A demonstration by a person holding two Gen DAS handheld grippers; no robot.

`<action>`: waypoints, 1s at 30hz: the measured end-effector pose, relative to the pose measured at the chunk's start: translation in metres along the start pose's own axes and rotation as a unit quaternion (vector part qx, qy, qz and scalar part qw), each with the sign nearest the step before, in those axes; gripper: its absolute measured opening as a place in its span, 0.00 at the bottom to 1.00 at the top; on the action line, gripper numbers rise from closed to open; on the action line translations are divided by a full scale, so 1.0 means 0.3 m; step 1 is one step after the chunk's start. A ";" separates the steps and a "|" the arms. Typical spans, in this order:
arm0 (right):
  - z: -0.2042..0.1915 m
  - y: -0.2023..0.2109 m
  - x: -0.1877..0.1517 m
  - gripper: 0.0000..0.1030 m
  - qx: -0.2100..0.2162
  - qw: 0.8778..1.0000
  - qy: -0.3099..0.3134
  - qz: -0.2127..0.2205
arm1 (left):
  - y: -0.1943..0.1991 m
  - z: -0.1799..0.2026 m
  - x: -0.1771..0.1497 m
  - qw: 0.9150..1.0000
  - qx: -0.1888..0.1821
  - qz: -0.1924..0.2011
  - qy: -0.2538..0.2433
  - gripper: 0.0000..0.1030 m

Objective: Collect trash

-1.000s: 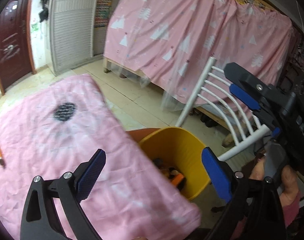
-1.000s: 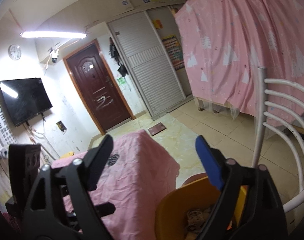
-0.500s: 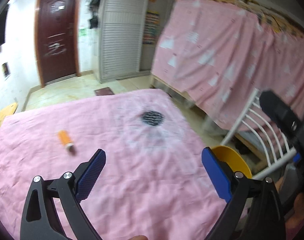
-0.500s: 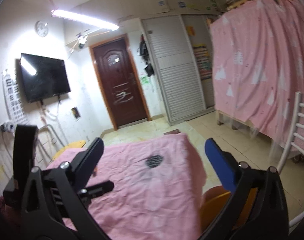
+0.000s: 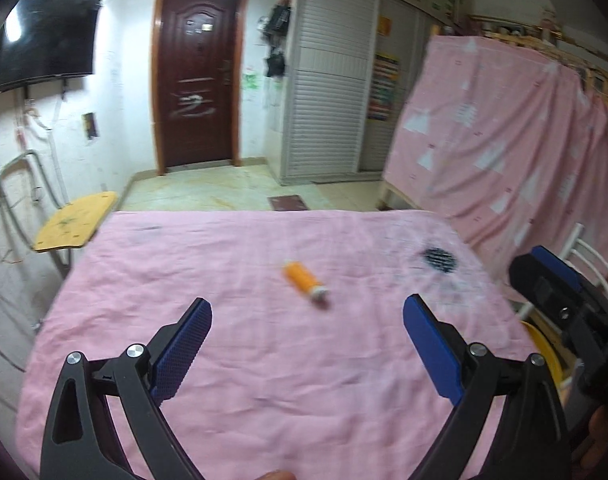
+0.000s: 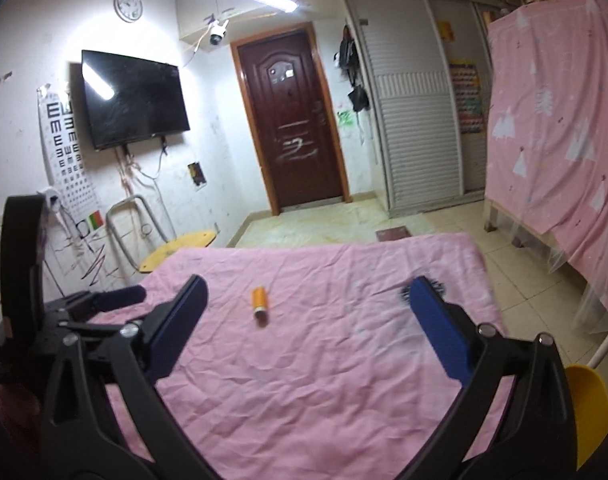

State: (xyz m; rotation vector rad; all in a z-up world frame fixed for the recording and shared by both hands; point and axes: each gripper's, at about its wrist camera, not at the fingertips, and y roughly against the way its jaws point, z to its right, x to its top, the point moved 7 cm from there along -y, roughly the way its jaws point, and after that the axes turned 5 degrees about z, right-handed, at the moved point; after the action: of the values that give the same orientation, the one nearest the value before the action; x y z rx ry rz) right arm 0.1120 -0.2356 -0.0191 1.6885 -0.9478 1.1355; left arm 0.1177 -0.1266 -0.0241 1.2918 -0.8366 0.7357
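Far left wall: a dark flat TV (image 6: 134, 98) hangs beside an eye chart (image 6: 66, 136); a round clock (image 6: 128, 6) sits above.
Yellow seat: a wooden chair seat (image 5: 75, 222) on a bent grey tube frame stands just off the worktop's far left corner.
My left tongs (image 5: 304, 354): spread wide, nothing between the ribbed blue pads; in the right view their black frame blocks the near left of the cloth.
Worktop (image 5: 232, 384): covered edge to edge by a creased pink cloth, soft and wrinkled.
Trash: the orange tube (image 5: 305, 281), a short cylinder with a pale cap end, lies on its side mid-cloth, beyond the tips of both tongs and touching neither; blurred in the left view, its label unreadable.
Dark patch (image 5: 439, 257): a black round blot on the cloth towards the far right; print or stain, I cannot tell. My right pad half hides it in the right view.
My right tongs (image 6: 306, 330): the jaws have just been opening and now stand wide, empty.
Yellow bin (image 6: 588, 412): smooth plastic, off the near right edge, cut off by the frame and my tongs.
White chair (image 5: 596, 262): metal bars, mostly hidden.
Far right: a pink curtain (image 6: 552, 128) with white tree shapes drapes a wooden frame.
Back: dark red door (image 6: 294, 128), white slatted cupboards (image 6: 414, 128).
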 end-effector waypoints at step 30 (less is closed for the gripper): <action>-0.035 -0.129 -0.095 0.94 -0.038 0.998 0.015 -0.041 | -0.049 -0.357 -0.096 0.996 0.067 0.006 0.057 0.87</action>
State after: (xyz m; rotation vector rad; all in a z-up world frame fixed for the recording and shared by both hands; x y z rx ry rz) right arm 0.1358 -0.2093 -0.0533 1.6302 -0.8843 1.0557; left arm 0.1277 -0.0228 -0.0645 1.3512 -0.7140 0.8795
